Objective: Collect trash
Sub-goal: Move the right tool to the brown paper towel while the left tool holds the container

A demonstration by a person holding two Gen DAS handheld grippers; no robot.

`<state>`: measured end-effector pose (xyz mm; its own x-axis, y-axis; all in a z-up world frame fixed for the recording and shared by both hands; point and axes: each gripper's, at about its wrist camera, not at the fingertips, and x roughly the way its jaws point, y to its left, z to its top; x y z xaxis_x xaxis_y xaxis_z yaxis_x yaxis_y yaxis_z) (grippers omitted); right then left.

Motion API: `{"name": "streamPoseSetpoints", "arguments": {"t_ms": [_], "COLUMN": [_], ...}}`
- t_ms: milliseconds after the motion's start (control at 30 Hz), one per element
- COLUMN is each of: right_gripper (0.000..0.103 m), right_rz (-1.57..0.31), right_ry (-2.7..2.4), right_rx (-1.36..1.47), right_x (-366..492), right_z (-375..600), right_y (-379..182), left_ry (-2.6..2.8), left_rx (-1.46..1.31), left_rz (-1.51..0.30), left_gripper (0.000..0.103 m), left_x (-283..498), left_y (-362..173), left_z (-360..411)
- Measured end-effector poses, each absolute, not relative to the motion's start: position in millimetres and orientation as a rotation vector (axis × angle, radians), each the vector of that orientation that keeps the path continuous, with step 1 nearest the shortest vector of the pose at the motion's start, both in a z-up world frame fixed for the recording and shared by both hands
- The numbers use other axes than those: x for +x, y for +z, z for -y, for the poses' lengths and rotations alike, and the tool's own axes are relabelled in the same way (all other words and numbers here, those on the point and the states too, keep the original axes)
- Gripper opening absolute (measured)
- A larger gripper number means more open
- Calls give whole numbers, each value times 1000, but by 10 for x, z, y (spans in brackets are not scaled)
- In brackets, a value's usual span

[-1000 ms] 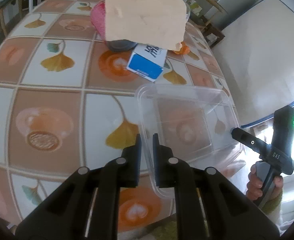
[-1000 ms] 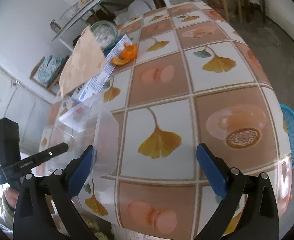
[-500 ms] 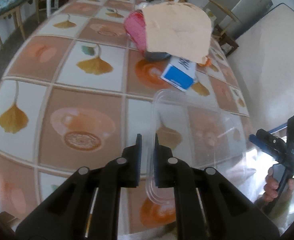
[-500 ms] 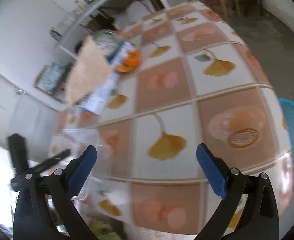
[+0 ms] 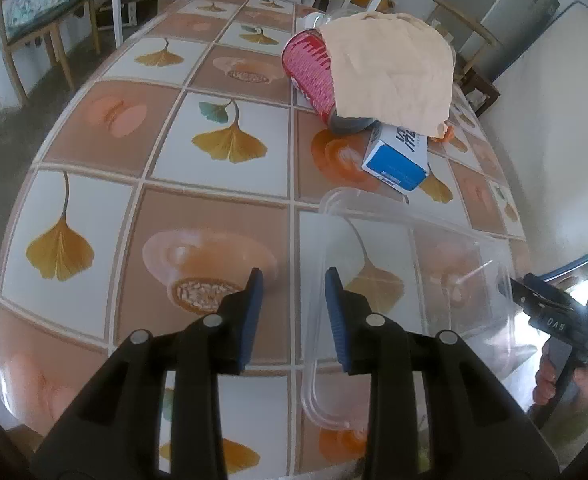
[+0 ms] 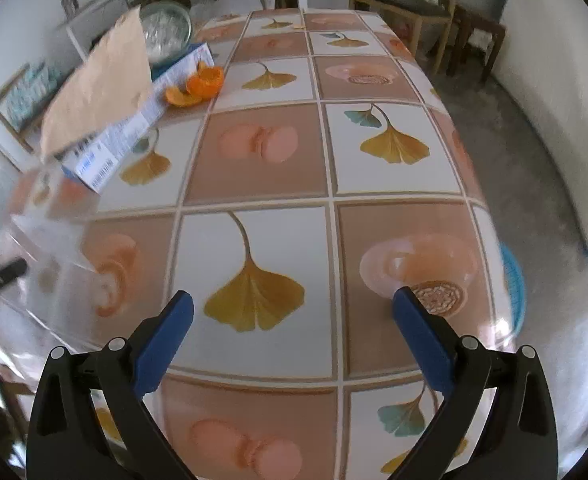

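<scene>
At the table's (image 5: 221, 200) near edge the left gripper (image 5: 294, 300) has just been opening; its jaws stand apart astride the rim of the clear plastic container (image 5: 414, 264) without pinching it. The right gripper (image 6: 294, 320) is spread wide, holding nothing. The container looks light, thin, flexible and slippery; its rim seems the best hold. Farther along lie a blue-and-white carton (image 5: 398, 160), paper (image 5: 390, 76) and a red cup (image 5: 310, 68).

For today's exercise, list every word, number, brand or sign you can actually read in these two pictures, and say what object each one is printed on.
"DAS": white letters on the black body of the right gripper, seen in the left wrist view.
Large dark characters on the white top of the blue and white box: cut off, not readable.
Small print and a barcode on the box's side: too small and blurred to read.
Red cup: pattern only, no readable words.
</scene>
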<state>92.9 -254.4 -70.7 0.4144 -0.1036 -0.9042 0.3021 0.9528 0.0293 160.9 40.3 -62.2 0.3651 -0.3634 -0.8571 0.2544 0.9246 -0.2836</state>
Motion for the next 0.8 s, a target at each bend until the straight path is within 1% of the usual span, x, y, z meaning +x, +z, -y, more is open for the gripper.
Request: {"name": "streamPoseSetpoints", "arguments": {"t_ms": [67, 133, 200, 233, 300, 333, 533, 633, 733, 800], "right_gripper": [97, 97, 97, 97, 97, 97, 97, 97, 97, 97], "right_rz": [-1120, -1119, -1118, -1120, -1120, -1117, -1118, -1001, -891, -840], "right_ry": [-261, -253, -249, -243, -236, -226, -144, -80, 64, 163], "right_rx": [156, 159, 160, 163, 158, 151, 155, 136, 52, -9], "right_x": [932, 927, 915, 908, 887, 874, 907, 1059, 1401, 1650], "right_z": [2510, 2522, 2546, 2568, 2583, 2591, 2621, 2543, 2270, 2063], "right_y": [-722, -726, -725, -728, -726, -727, -640, -293, 105, 273], "left_ry": [-392, -383, -375, -374, -371, -370, -351, -344, -326, -316], "left_rx": [-80, -56, -38, -34, -38, -44, -77, -80, -90, -108], "left_rz": [-1118, -1108, -1096, -1096, -1098, -1099, -1082, -1074, -1072, -1071], "left_gripper": [29, 26, 17, 14, 5, 4, 3, 3, 3, 3], "left_x": [1607, 1611, 1608, 1607, 1608, 1610, 1604, 1596, 1622, 1647], "left_y": [-620, -622, -630, -633, -637, -640, -648, -648, -645, -651], "left_z": [-362, -324, -324, -333, -354, -377, -538, -613, -714, -788]}}
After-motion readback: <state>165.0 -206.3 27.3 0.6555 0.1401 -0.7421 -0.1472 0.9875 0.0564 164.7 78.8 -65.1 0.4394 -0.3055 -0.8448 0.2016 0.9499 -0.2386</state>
